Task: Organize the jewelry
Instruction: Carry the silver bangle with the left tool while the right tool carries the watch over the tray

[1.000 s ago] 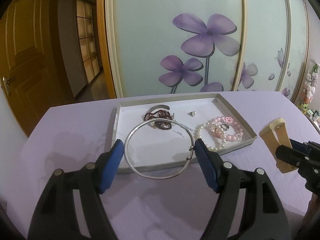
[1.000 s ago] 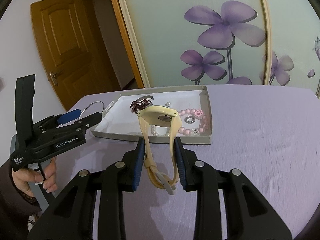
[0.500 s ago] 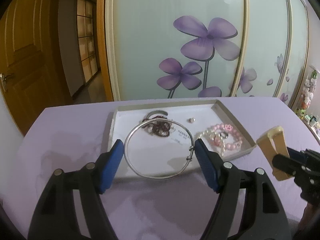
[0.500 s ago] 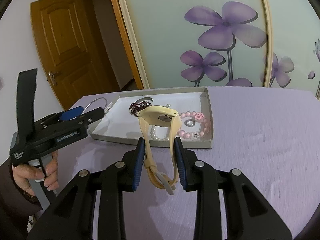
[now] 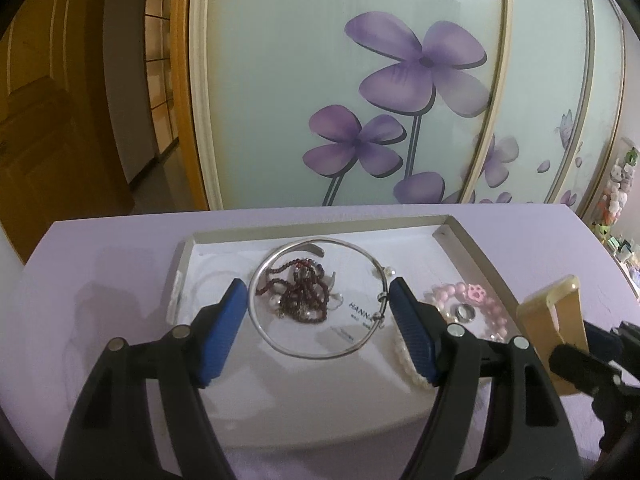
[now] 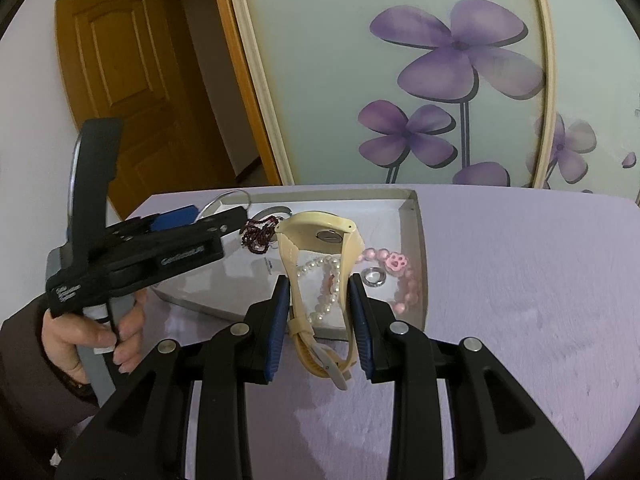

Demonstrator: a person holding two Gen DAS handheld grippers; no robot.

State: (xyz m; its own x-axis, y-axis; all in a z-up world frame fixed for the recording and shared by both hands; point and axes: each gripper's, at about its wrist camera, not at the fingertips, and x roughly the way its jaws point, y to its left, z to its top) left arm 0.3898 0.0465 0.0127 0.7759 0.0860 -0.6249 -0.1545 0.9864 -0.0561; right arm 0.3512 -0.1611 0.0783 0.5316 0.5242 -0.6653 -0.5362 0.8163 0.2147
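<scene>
The left gripper (image 5: 318,312), jaws wide, clamps a thin silver bangle (image 5: 316,298) above the shallow grey tray (image 5: 472,248), over dark red beads (image 5: 298,294). The right gripper (image 6: 320,312), jaws narrow, pinches a cream watch (image 6: 320,236) over white pearls (image 6: 320,268) and a pink bead bracelet (image 6: 404,280).

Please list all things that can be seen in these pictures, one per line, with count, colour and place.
tray: one, grey rim, white floor, on the table
table: one, lilac
bangle: one, silver, held over the tray
beaded strand: one, dark red, tray's left part
pearl bracelet: one, white, in the tray
pink bracelet: one, pink with paw charm, tray's right part
ring: one, silver, inside the pink bracelet
watch: one, cream, held above the tray's near edge
left tongs: blue pads, holding the bangle
right tongs: blue pads, holding the watch
</scene>
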